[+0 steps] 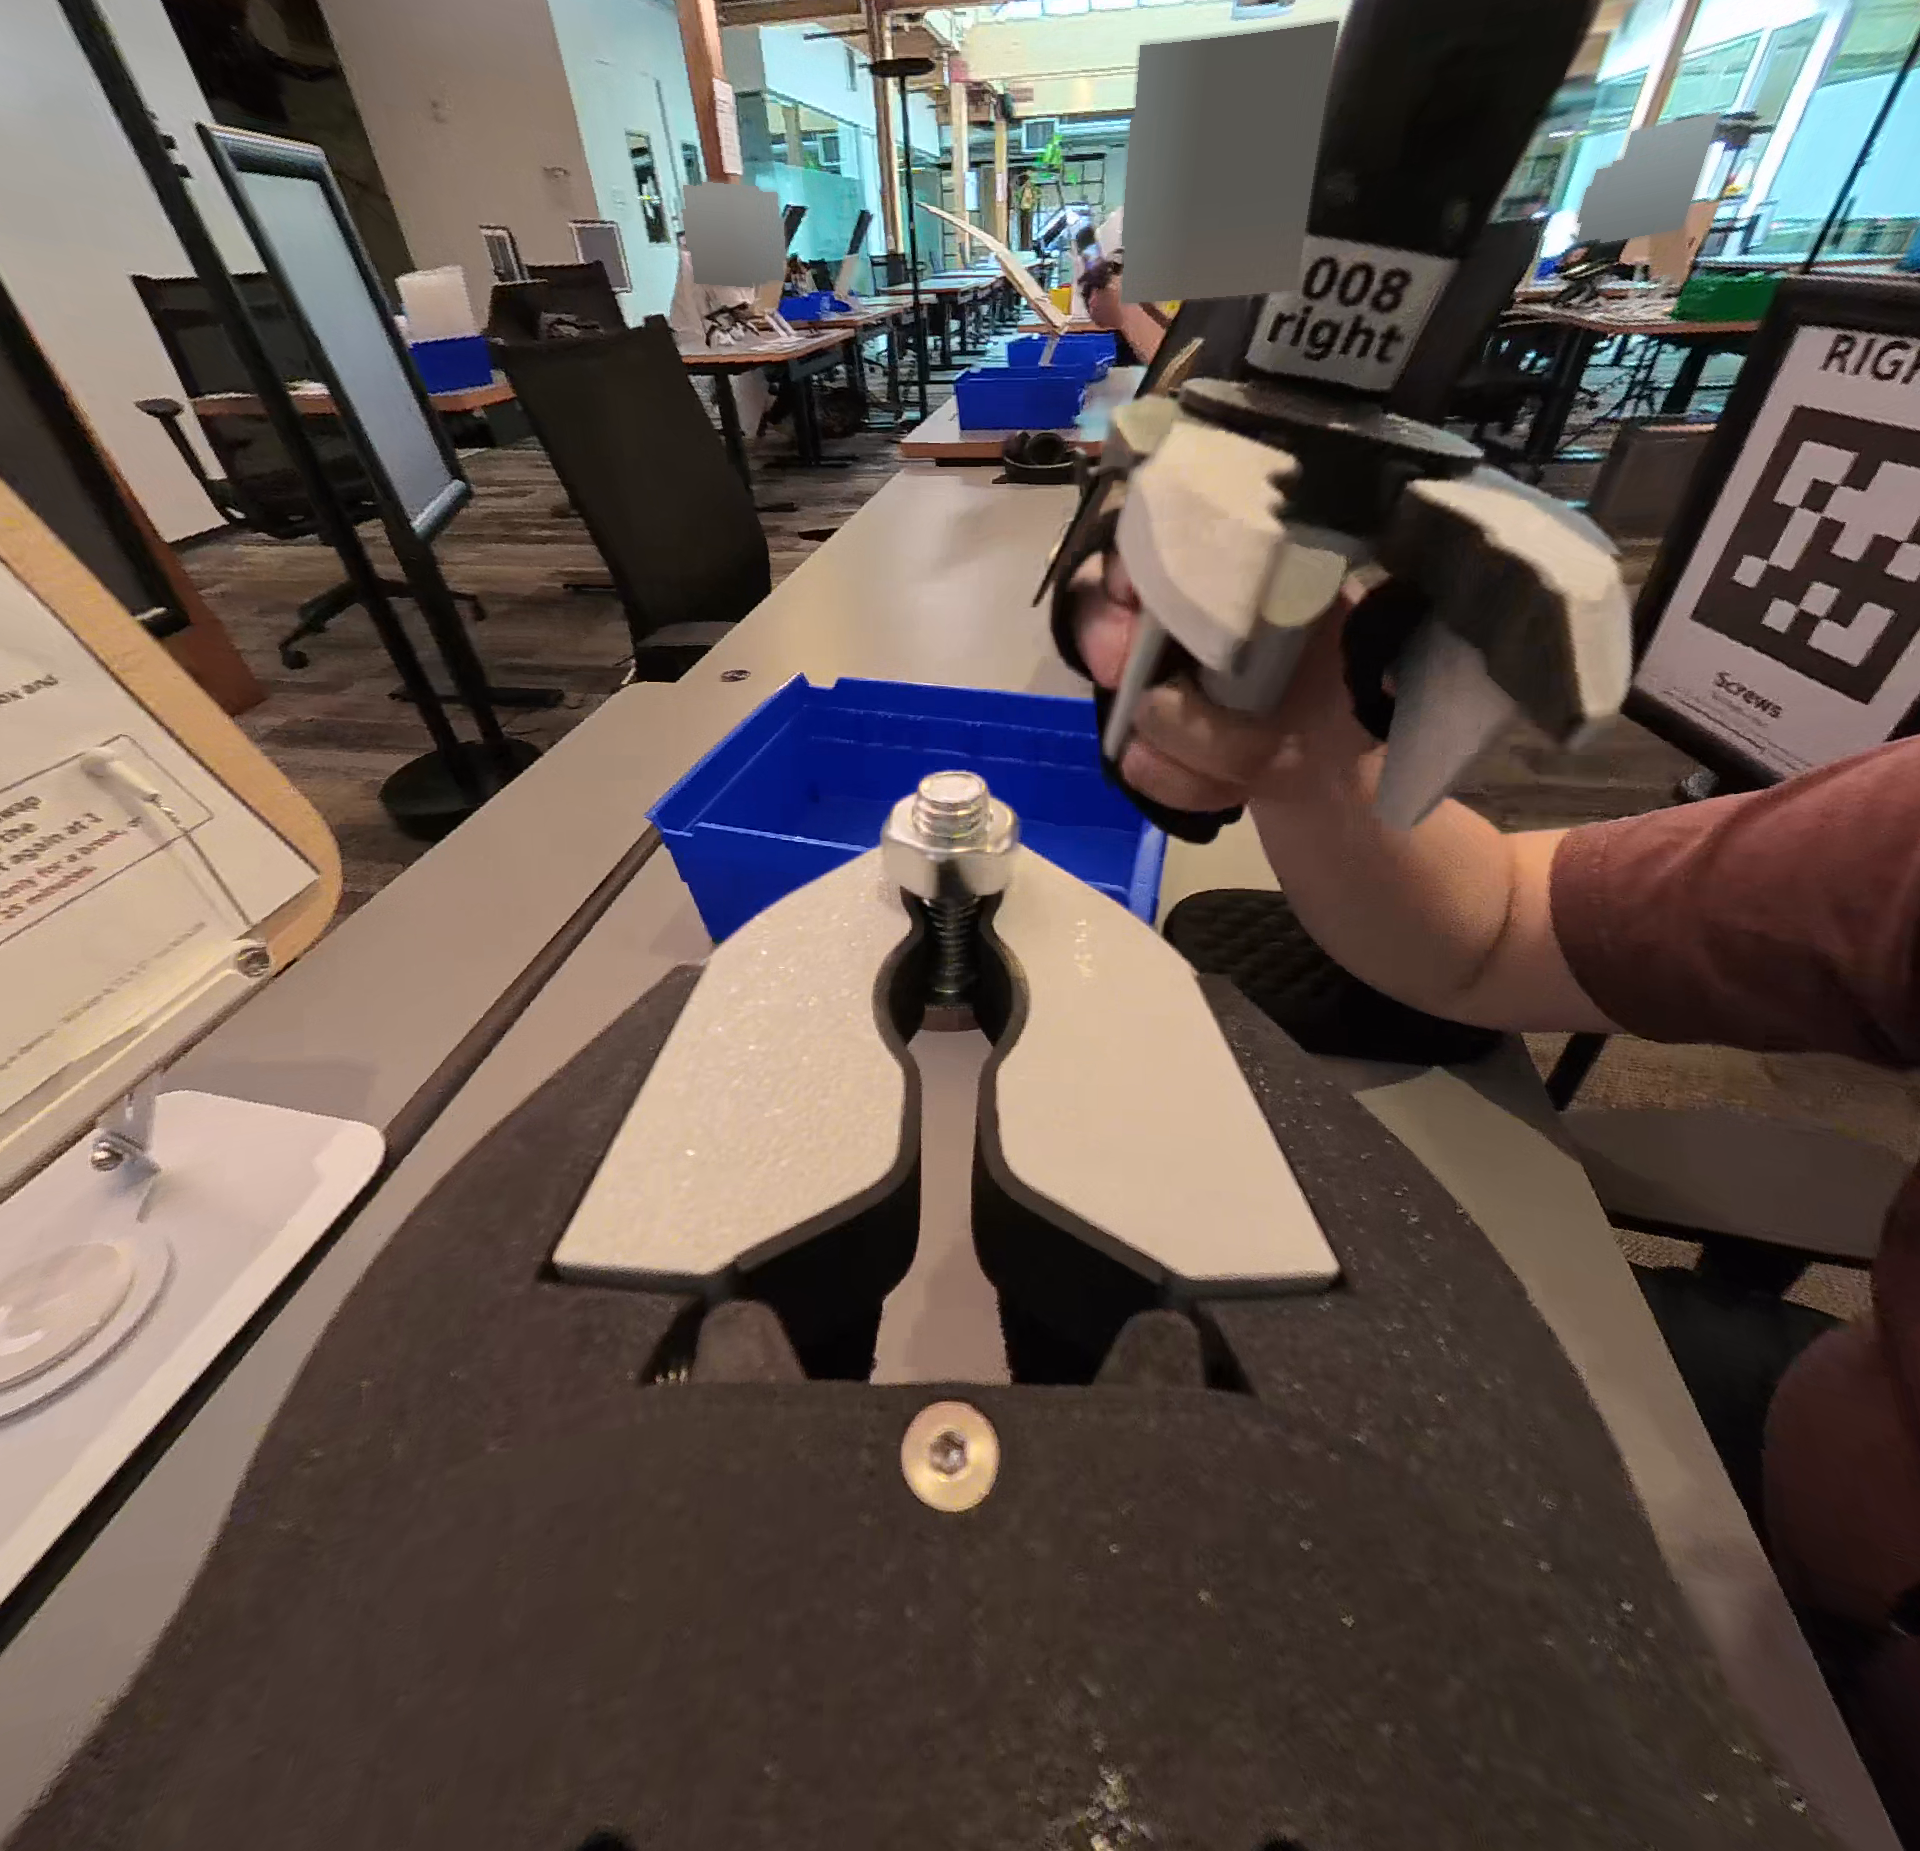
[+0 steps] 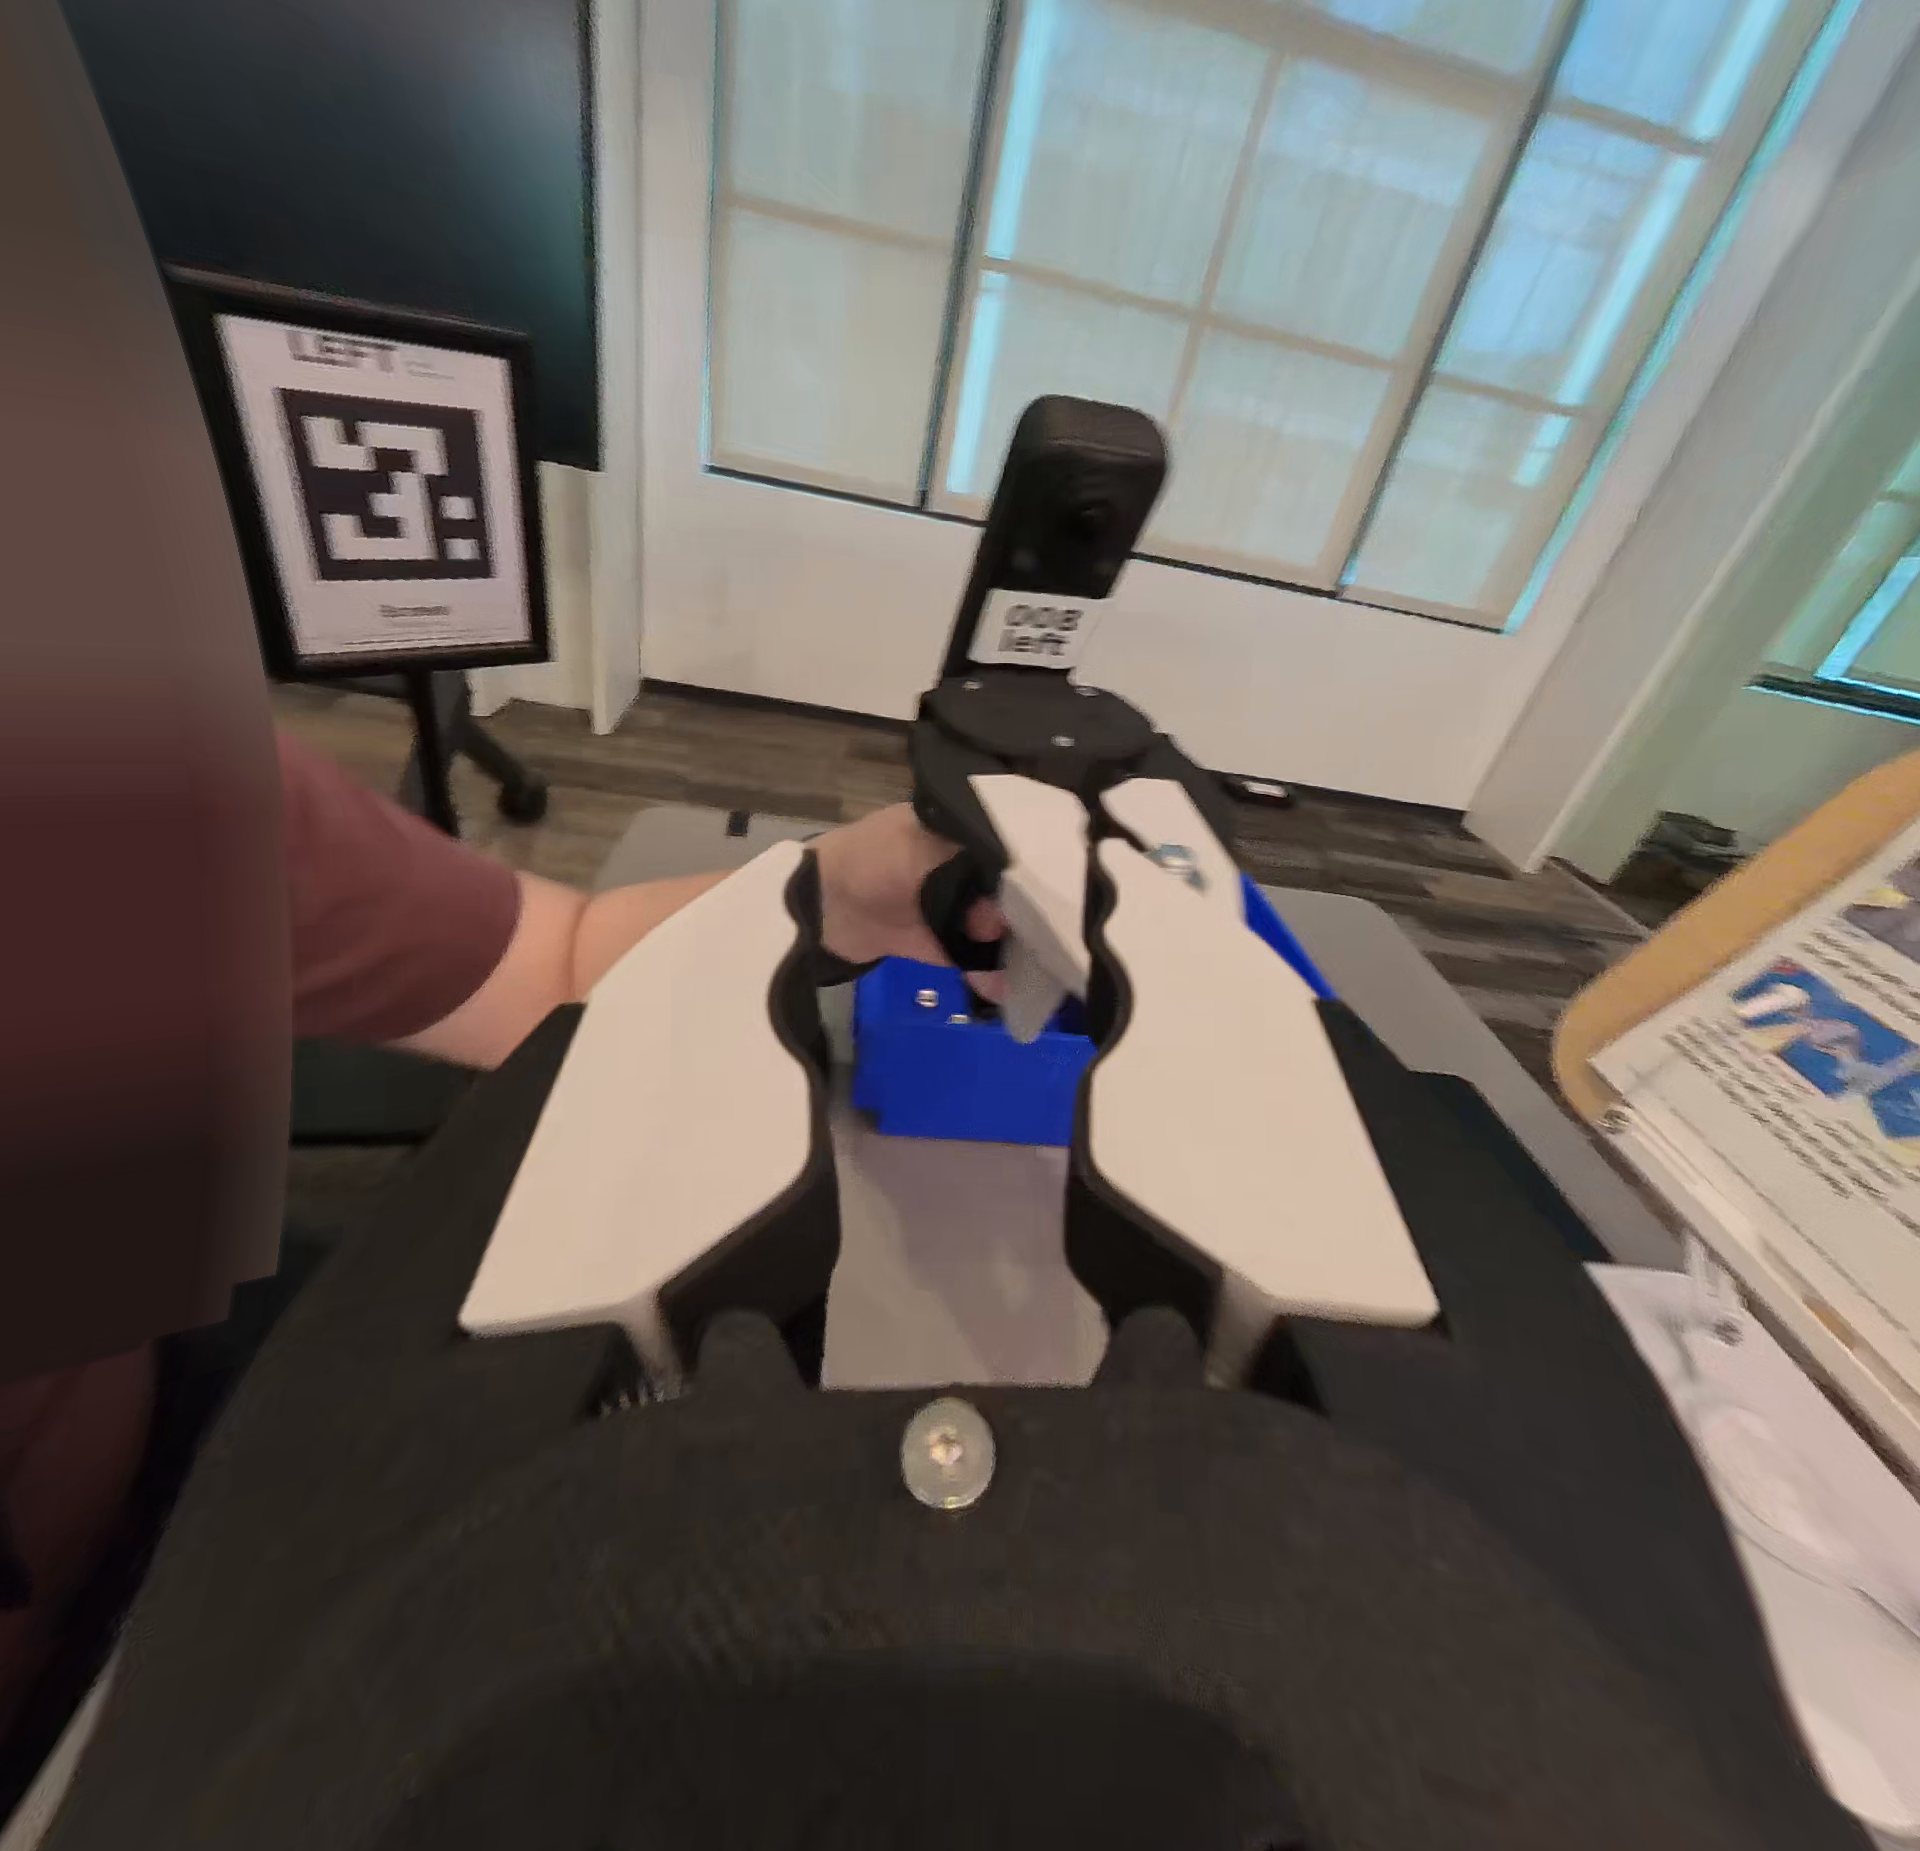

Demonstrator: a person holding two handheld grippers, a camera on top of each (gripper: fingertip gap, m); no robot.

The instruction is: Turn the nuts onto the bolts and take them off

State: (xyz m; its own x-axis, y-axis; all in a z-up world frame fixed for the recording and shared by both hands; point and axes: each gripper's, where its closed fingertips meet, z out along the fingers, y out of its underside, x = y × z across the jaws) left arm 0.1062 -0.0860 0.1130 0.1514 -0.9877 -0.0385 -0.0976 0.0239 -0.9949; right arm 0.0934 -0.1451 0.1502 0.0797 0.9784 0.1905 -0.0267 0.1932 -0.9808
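- Left hand-held gripper (image 1: 948, 902) is clamped on the bolt (image 1: 948, 944), thread standing upright between its tips.
- The nut (image 1: 948, 845) sits high on that bolt, a little thread poking above it.
- Right hand-held gripper (image 1: 1262, 762) hangs beside it, well clear, fingers spread apart and empty.
- Blue bin (image 1: 831, 762) rests on the grey counter (image 1: 914, 575) just behind; small metal pieces inside, probably more nuts, too blurred to tell.
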